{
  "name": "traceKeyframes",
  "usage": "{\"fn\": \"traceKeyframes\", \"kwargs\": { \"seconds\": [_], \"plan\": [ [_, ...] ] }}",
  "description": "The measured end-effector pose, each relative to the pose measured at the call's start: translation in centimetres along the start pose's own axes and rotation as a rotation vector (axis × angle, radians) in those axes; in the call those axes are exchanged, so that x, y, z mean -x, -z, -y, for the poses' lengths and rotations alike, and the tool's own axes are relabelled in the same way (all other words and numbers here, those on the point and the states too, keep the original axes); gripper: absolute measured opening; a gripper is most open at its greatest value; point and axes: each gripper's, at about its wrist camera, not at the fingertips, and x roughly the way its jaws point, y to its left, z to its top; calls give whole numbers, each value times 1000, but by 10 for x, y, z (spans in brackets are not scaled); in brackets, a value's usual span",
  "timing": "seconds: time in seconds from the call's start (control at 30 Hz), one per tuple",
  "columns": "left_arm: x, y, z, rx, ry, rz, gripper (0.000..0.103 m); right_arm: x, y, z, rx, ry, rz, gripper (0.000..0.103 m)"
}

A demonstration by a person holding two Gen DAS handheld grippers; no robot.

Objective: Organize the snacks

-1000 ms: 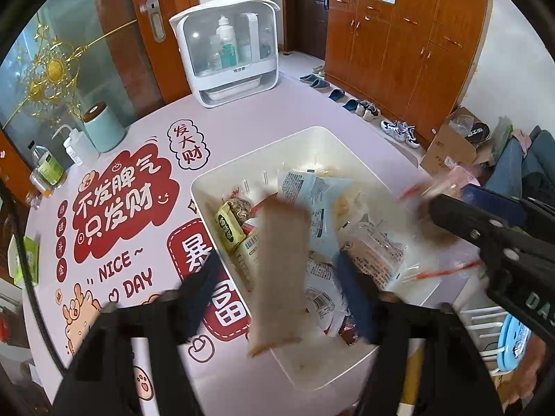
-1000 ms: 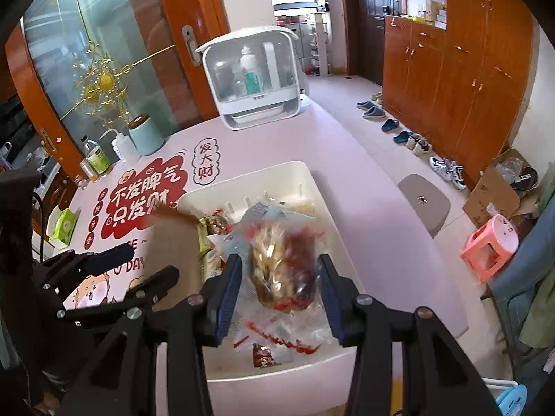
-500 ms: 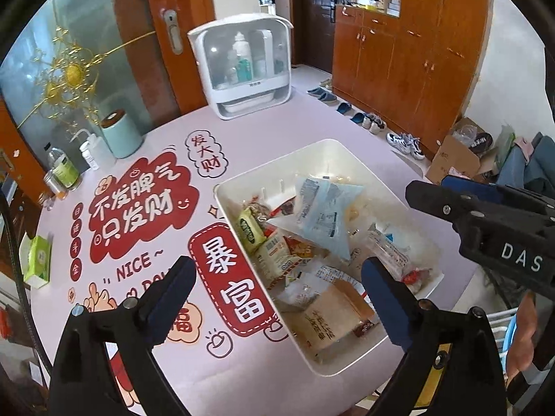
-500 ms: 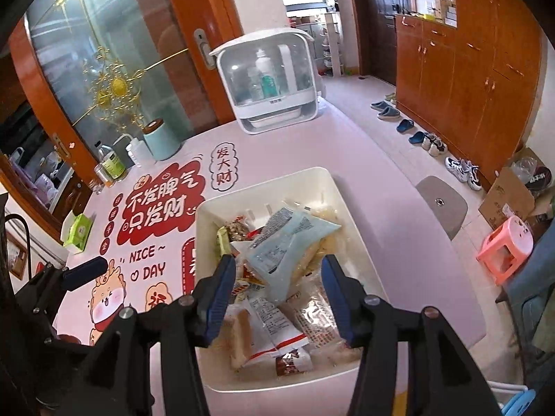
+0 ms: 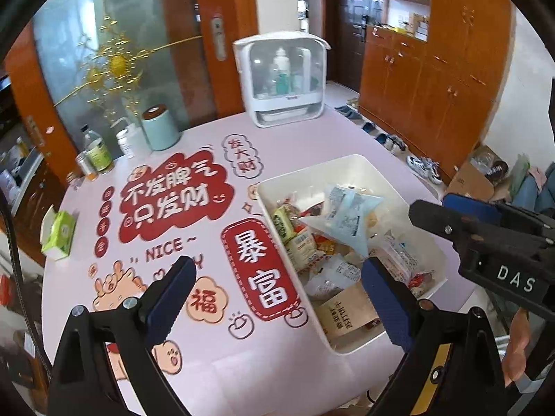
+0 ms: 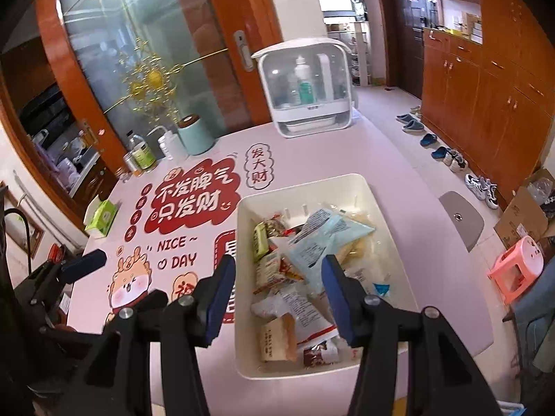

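Observation:
A white bin (image 5: 312,170) (image 6: 298,187) on the pink table holds several snack packets. A pale blue packet (image 5: 350,215) (image 6: 322,239) lies on top, a brown paper packet (image 5: 343,315) (image 6: 277,338) lies at the near end, and a green one (image 5: 282,220) (image 6: 260,239) lies by the left wall. My left gripper (image 5: 277,270) hangs wide open above the bin's left edge with nothing between its jaws. My right gripper (image 6: 277,267) hovers open and empty over the bin's near half. Each view shows the other gripper at its side.
At the table's far edge stands a white storage case (image 5: 281,79) (image 6: 305,86) with bottles inside. A mint canister (image 5: 159,128), small bottles and a green tissue box (image 5: 59,232) line the left side. A grey stool (image 6: 461,218) and a pink stool (image 6: 517,270) stand right of the table.
A second ago the left gripper held a brown packet and the right a clear snack bag over the bin. Both packets now lie in the bin, and both grippers have opened and drawn back upward.

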Motion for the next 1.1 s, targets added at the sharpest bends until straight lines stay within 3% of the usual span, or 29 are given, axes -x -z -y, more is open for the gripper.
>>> {"fn": "traceKeyframes", "kwargs": {
  "seconds": [0.67,0.87,1.1],
  "plan": [
    [64,59,-74,265,-199,41,98,8,37,-74,101,-166,-61,52],
    [72,72,-89,352,-245,36,98,10,41,-85,113,-140,-67,61],
    [74,81,-98,394,-294,24,98,14,42,-95,144,-130,-49,61]
  ]
}}
